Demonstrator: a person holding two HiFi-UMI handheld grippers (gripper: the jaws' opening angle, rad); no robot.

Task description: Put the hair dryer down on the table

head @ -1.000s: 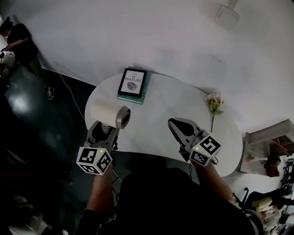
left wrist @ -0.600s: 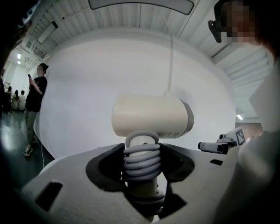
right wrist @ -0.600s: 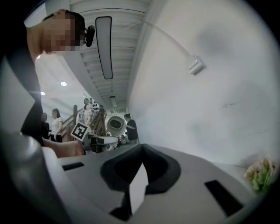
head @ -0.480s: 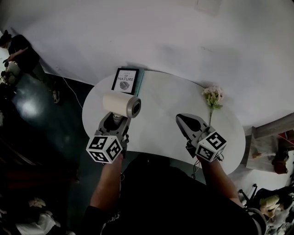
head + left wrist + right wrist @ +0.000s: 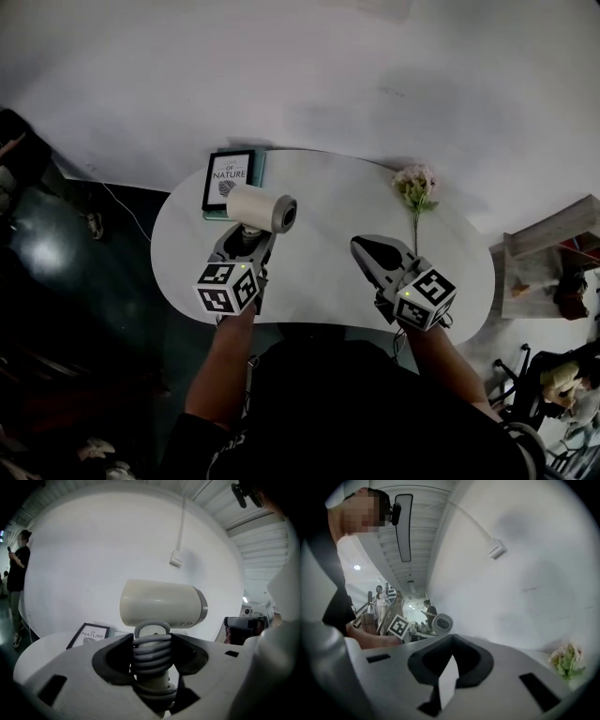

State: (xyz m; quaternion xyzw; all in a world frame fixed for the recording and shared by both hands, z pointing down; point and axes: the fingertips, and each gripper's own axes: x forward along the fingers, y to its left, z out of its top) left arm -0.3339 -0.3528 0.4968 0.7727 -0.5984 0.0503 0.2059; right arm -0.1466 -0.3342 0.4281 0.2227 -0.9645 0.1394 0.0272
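Observation:
My left gripper (image 5: 246, 238) is shut on the handle of a cream hair dryer (image 5: 261, 208), which it holds upright over the left part of the white oval table (image 5: 323, 202). In the left gripper view the dryer's barrel (image 5: 161, 604) lies crosswise above the jaws, nozzle to the right. A grey cord is coiled round the handle (image 5: 151, 651) between the jaws. My right gripper (image 5: 367, 249) hovers over the table's right half, shut with nothing in it. Its own view shows the closed jaws (image 5: 449, 667) and the dryer (image 5: 442, 622) far off to the left.
A framed book (image 5: 228, 178) lies at the table's far left, just beyond the dryer. A pink flower sprig (image 5: 413, 187) lies at the far right. A white wall stands behind the table. Dark floor and a cable lie to the left. People stand in the background.
My left gripper has carried the hair dryer rightward and farther in over the table, now just right of the book. The right gripper has hardly moved.

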